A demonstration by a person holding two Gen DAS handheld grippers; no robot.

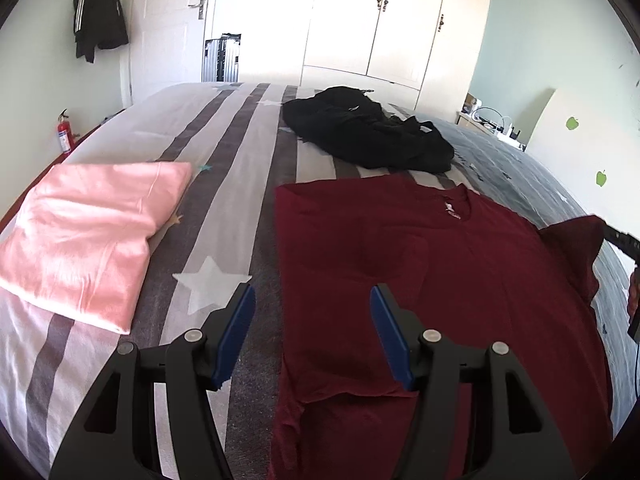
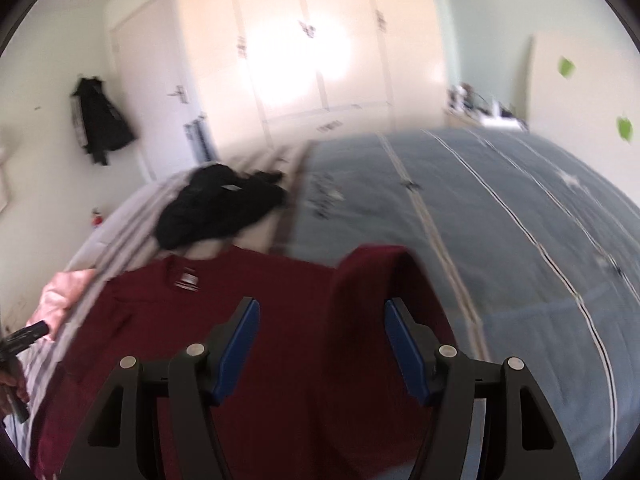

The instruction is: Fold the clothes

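A dark red cotton T-shirt (image 1: 420,280) lies flat on a big bed with a grey and white striped cover with stars (image 1: 224,208). Its neck, with a small white label, points away toward the far end of the bed. The sleeve on the left side is already folded in over the body. The other sleeve (image 2: 368,280) stands up in a soft hump and is not lying flat.

The left gripper (image 1: 312,328) hangs above the near left edge of the red shirt. Its two blue pads are apart and nothing is between them.

The right gripper (image 2: 320,344) is above the shirt, near the raised sleeve. Its blue pads are apart too. The sleeve rises just past the right pad, but the pads do not squeeze it (this view is blurry, so I cannot tell if cloth brushes the pad).

A folded pink cloth (image 1: 92,240) sits well to the left of the red shirt. A crumpled black garment (image 1: 368,132) lies in a heap farther up the bed. Behind the bed are cream wardrobe doors (image 1: 380,20). A black jacket with white stripes (image 1: 98,20) hangs on the wall.
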